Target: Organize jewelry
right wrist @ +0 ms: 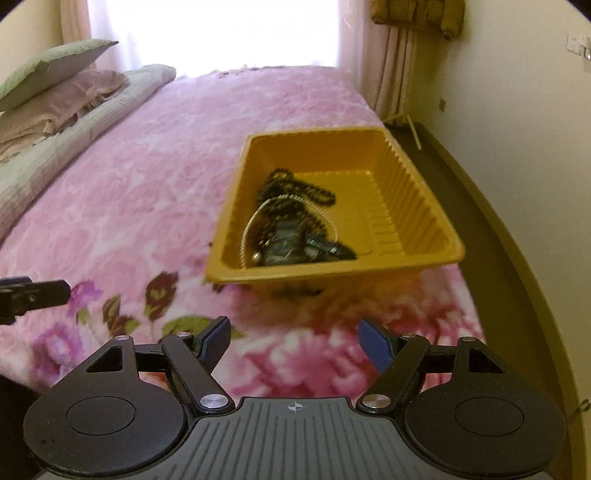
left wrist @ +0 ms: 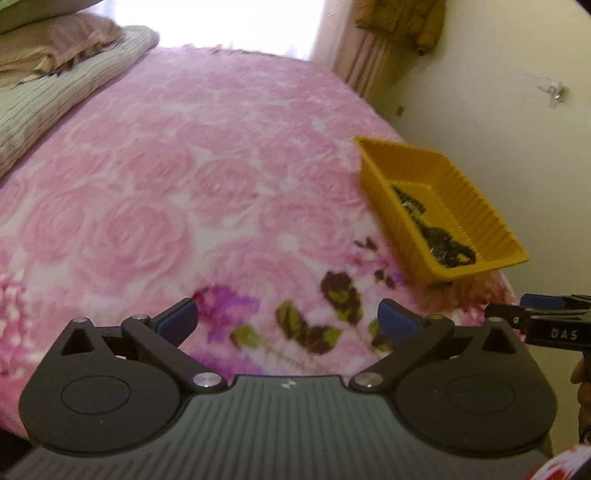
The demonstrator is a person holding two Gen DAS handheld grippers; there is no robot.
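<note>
One yellow tray (right wrist: 417, 206) sits on one bed (right wrist: 147, 177) covered by one pink flowered blanket (left wrist: 166, 166). In the tray lies one tangle of jewelry (right wrist: 291, 229): at least one dark beaded chain (right wrist: 314, 190), one pale metal hoop or bangle (right wrist: 251, 225) and one watch (right wrist: 284, 240) can be made out; the full count of pieces cannot be told. Two pillows (right wrist: 59, 66) are stacked at the head of the bed on one folded striped quilt (left wrist: 55, 92). There is one window (right wrist: 214, 33) and one curtain (right wrist: 399, 66). Two tools show: the left tool (left wrist: 287, 321) and the right tool (right wrist: 293, 338).
</note>
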